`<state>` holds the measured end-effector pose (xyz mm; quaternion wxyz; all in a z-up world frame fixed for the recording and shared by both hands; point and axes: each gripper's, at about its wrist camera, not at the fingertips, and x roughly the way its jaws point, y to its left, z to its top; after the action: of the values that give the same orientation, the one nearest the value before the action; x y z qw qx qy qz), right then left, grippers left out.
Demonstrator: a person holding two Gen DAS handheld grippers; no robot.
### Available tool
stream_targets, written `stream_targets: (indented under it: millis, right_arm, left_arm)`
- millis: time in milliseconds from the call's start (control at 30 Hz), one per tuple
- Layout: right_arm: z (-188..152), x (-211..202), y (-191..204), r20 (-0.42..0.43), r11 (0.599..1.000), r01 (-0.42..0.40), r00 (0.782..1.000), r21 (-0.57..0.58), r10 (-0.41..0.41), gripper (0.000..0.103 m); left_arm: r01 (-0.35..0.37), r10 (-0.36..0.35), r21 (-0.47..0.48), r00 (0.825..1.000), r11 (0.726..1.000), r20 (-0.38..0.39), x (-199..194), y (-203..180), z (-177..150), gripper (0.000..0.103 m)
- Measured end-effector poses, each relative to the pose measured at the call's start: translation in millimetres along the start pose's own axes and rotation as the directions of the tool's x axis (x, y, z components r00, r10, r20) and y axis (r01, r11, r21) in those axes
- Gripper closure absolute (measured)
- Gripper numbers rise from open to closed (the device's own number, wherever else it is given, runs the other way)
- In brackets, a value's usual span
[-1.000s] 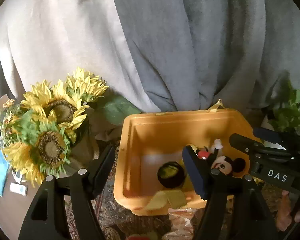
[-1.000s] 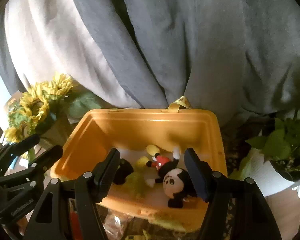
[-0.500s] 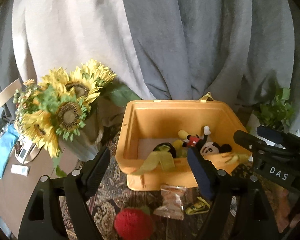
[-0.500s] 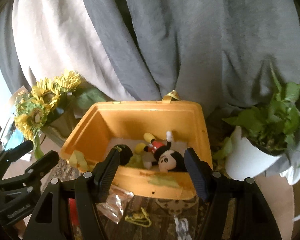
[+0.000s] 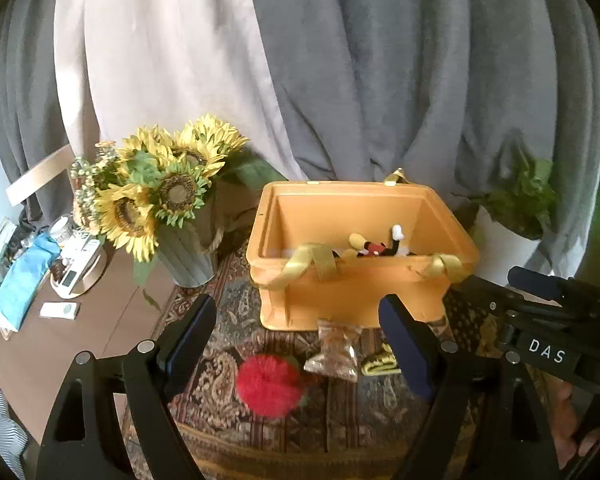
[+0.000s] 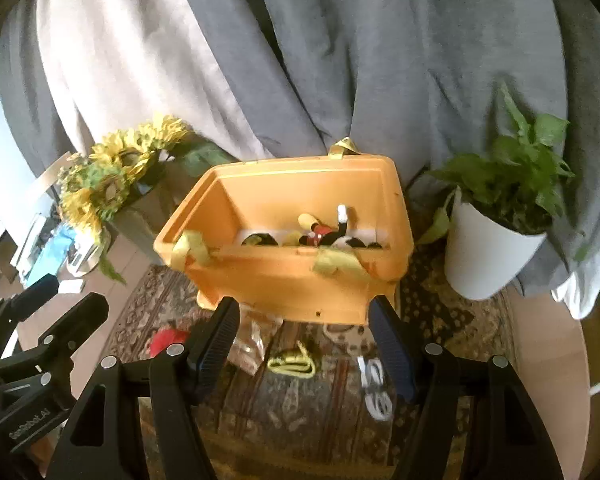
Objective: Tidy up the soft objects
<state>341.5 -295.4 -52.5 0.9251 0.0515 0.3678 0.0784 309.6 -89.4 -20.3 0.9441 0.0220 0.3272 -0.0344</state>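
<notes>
Sunflowers [image 5: 160,188] stand at the left. A fuzzy red ball [image 5: 269,385] lies on the patterned rug before the orange plastic bin [image 5: 360,292]. The mouse plush [image 6: 328,232] lies inside, legs up. Left tongs [image 5: 296,344] and right tongs [image 6: 304,344] gape, holding nothing.

One orange bin [image 5: 352,296], two potted plants [image 6: 496,216].

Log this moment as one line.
left claw: open, empty | right claw: open, empty | Mickey plush: in orange bin | red pompom: on rug
</notes>
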Motion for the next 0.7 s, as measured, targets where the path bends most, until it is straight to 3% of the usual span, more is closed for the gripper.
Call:
stream_targets:
  millis: [333,700]
  right_arm:
    - [-55,-47,0,0.015,1.000,-0.007,1.000,0.004,0.007,0.035]
    - [-114,-61,-4,-0.063,1.000,-0.009,0.998,-0.030,0.007,0.035]
  left_arm:
    - [0.003,-0.003,0.010,0.999,1.000,-0.050,-44,-11,-49,0.019]
    - [0.019,-0.020,-0.005,0.983,1.000,-0.185,-61,-25,-109,0.020]
